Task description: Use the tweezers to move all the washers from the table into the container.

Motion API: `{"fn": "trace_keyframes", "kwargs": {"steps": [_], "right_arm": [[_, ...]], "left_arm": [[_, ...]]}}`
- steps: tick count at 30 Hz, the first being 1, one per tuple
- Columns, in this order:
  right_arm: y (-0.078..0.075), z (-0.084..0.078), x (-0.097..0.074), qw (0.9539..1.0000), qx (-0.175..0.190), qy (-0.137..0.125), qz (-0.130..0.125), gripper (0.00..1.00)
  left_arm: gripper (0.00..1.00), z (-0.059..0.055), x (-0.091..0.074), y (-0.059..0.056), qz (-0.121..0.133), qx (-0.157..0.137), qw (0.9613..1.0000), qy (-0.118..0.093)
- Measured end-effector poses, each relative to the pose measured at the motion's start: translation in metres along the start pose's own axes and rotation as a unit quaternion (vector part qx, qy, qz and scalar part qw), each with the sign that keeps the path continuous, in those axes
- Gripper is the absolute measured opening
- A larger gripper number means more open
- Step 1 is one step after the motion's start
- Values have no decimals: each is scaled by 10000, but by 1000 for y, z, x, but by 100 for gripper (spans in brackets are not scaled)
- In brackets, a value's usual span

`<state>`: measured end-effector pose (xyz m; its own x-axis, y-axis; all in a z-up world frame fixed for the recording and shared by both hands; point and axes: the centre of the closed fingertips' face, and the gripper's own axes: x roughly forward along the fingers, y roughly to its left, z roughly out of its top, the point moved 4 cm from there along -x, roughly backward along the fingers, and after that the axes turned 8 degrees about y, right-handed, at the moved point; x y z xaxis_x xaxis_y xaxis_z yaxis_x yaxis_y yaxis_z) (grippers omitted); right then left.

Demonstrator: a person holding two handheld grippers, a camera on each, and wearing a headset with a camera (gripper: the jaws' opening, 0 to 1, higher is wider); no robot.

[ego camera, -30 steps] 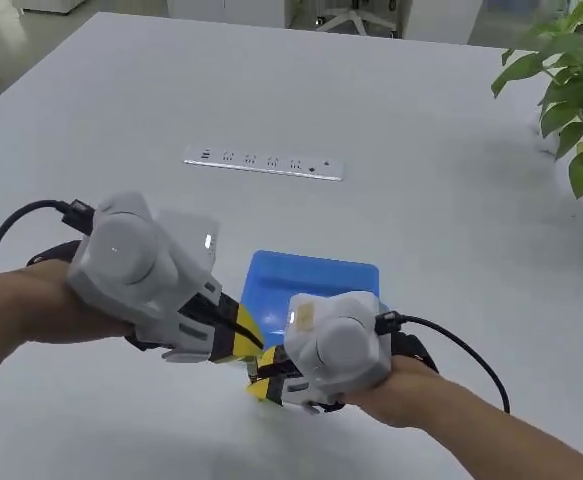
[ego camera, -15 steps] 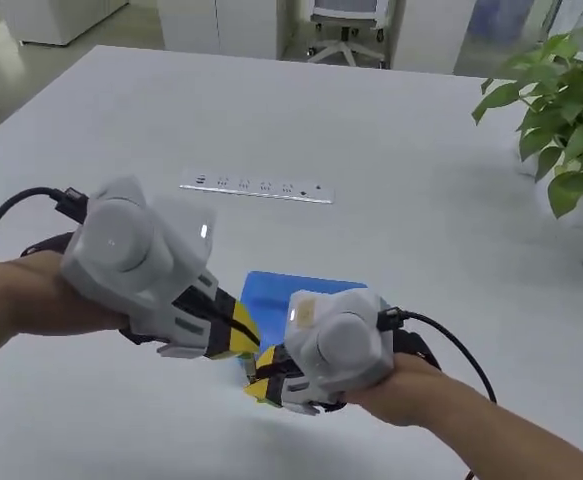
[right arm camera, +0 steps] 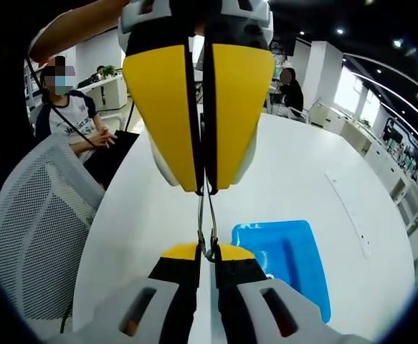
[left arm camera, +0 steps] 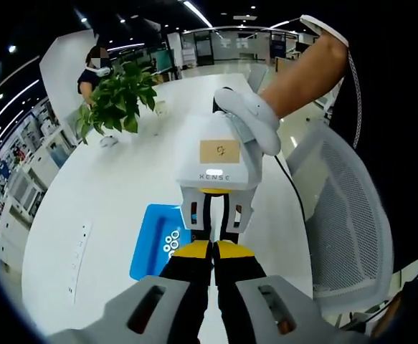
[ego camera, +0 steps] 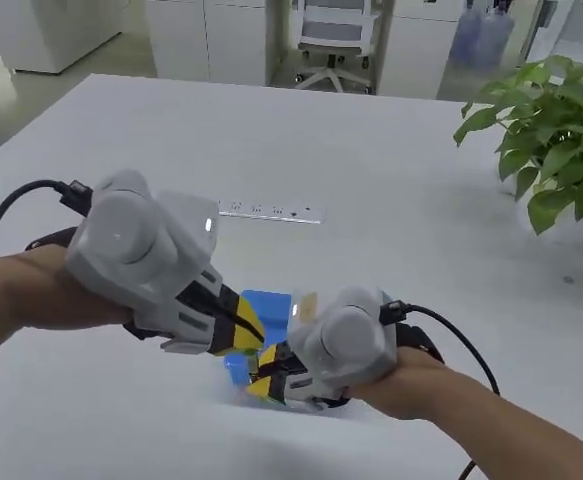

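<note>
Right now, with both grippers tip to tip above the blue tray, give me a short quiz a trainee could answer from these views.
1. True or false: the washers lie on the blue tray.
2. What spans between the left gripper and the right gripper? A) a pen B) tweezers C) a spoon
3. Fill in: beyond the tray, a white ______ lies flat on the table.
Key: 1 true; 2 B; 3 power strip.
</note>
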<state>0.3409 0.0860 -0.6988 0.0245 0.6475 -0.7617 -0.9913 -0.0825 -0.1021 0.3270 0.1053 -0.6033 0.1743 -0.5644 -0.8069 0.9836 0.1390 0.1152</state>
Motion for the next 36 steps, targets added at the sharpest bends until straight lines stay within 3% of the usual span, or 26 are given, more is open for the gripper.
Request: {"fn": "trace_keyframes", "kwargs": {"steps": [16, 26, 36], "right_arm": [[-24, -3, -13, 9998, 98, -39, -157, 9], [-38, -9, -15, 9996, 132, -40, -237, 8], [-55, -18, -8, 9994, 211, -68, -255, 8]], "left_arm": [[4, 13, 0, 22, 40, 121, 9998, -155], [4, 16, 7, 37, 38, 170, 9997, -186], [4, 12, 16, 53, 48, 210, 9996, -175]]}}
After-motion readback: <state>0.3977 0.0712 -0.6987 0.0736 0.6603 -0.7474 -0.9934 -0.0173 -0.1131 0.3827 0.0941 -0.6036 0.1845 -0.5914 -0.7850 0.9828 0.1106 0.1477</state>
